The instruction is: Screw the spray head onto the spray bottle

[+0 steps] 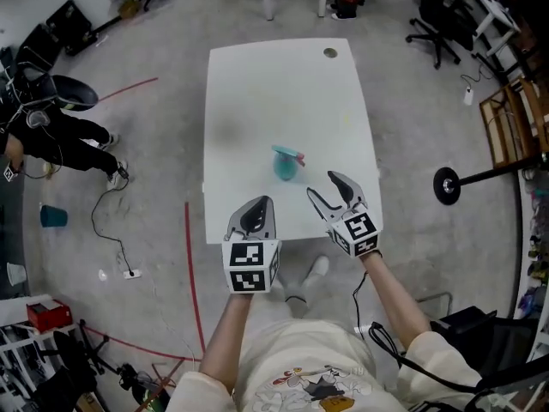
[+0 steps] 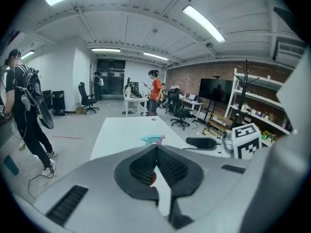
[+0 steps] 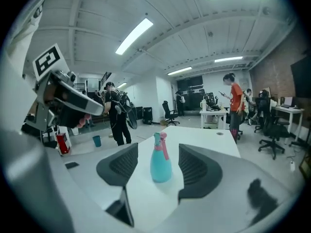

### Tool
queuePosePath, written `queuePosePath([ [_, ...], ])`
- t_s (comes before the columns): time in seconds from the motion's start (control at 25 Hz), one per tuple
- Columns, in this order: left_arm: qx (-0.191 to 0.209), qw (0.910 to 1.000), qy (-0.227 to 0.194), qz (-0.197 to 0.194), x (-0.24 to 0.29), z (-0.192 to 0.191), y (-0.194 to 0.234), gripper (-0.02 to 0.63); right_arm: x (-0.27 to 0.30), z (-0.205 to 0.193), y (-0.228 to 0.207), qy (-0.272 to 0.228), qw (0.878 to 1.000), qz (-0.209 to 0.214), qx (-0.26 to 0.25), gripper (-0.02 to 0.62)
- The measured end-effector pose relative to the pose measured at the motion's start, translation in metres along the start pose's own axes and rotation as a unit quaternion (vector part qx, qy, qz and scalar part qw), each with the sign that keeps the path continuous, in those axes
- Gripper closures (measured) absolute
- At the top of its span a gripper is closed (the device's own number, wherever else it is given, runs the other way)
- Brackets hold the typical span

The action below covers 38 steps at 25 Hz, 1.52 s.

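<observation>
The teal plastic spray bottle (image 3: 160, 165) stands upright on the white bench (image 1: 257, 84) before the wide-apart right hand-held gripper (image 1: 322, 184); the left hand-held gripper (image 1: 262, 204) is pressed together.

Grey floor (image 1: 154, 45), white table (image 1: 257, 84), office chairs (image 1: 433, 24)

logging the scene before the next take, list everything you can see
table: 1, white, middle of the floor
bottle: 1, teal, upright on the table's near half
spray head: 1, teal with pink trigger, on top of the bottle
cup: 1, teal, floor at left
person: 1, in black, left of the table
stand: 1, black round base, floor at right
chairs: several, black, far side
left gripper: shut, at the table's near edge
right gripper: open, empty, beside the bottle, apart from it
</observation>
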State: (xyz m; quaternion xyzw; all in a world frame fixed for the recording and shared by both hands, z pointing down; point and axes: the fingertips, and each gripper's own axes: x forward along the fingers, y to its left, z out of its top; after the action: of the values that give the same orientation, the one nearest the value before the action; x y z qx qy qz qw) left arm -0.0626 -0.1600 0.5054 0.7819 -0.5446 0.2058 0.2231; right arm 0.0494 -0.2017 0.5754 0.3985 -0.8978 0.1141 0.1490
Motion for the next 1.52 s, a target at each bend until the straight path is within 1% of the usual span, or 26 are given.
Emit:
queuePosePath([
  [0.12,0.000,0.9998,-0.013,-0.012,-0.016,0.008,-0.022,0.600,-0.044,0.033,0.011,-0.012,1.000,-0.011,-0.010,0.348],
  [0.28,0.008,0.9991,-0.034,-0.024,-0.044,0.023,-0.046,0.600,-0.089,0.074,0.041,-0.027,0.999,-0.026,-0.023,0.350],
  [0.4,-0.002,0.9980,-0.058,-0.026,-0.059,0.029,-0.059,0.600,-0.111,0.084,0.054,-0.025,0.998,-0.050,-0.029,0.353],
  [0.44,-0.006,0.9978,-0.062,-0.024,-0.063,0.028,-0.062,0.600,-0.116,0.084,0.057,-0.026,0.998,-0.058,-0.024,0.364],
  [0.48,-0.009,0.9977,-0.063,-0.023,-0.066,0.025,-0.064,0.600,-0.120,0.084,0.059,-0.030,0.997,-0.066,-0.014,0.391],
  [0.52,-0.012,0.9978,-0.060,-0.023,-0.069,0.022,-0.067,0.600,-0.124,0.083,0.060,-0.036,0.997,-0.075,-0.001,0.442],
  [0.56,-0.014,0.9979,-0.058,-0.025,-0.073,0.019,-0.069,0.600,-0.127,0.083,0.060,-0.042,0.996,-0.083,0.013,0.524],
  [0.6,-0.015,0.9979,-0.058,-0.026,-0.075,0.017,-0.071,0.600,-0.129,0.082,0.059,-0.047,0.995,-0.089,0.026,0.586],
  [0.72,-0.009,0.9979,-0.061,-0.023,-0.082,0.016,-0.073,0.600,-0.133,0.082,0.057,-0.051,0.994,-0.084,0.043,0.589],
  [0.84,-0.017,0.9979,-0.061,-0.011,-0.089,0.015,-0.064,0.600,-0.134,0.085,0.062,-0.053,0.995,-0.072,0.043,0.589],
  [1.0,-0.023,0.9976,-0.065,-0.003,-0.094,0.019,-0.057,0.600,-0.131,0.093,0.068,-0.061,0.995,-0.067,0.047,0.589],
  [1.16,-0.016,0.9979,-0.062,-0.007,-0.091,0.017,-0.057,0.600,-0.125,0.096,0.072,-0.064,0.995,-0.064,0.045,0.589],
  [1.28,-0.014,0.9983,-0.055,-0.014,-0.093,0.014,-0.061,0.600,-0.127,0.092,0.076,-0.059,0.995,-0.062,0.047,0.589],
  [1.4,-0.012,0.9979,-0.061,-0.017,-0.097,0.018,-0.063,0.600,-0.129,0.092,0.079,-0.057,0.995,-0.063,0.051,0.589],
  [1.52,-0.015,0.9979,-0.058,-0.022,-0.097,0.010,-0.070,0.600,-0.135,0.083,0.079,-0.052,0.995,-0.064,0.054,0.589],
])
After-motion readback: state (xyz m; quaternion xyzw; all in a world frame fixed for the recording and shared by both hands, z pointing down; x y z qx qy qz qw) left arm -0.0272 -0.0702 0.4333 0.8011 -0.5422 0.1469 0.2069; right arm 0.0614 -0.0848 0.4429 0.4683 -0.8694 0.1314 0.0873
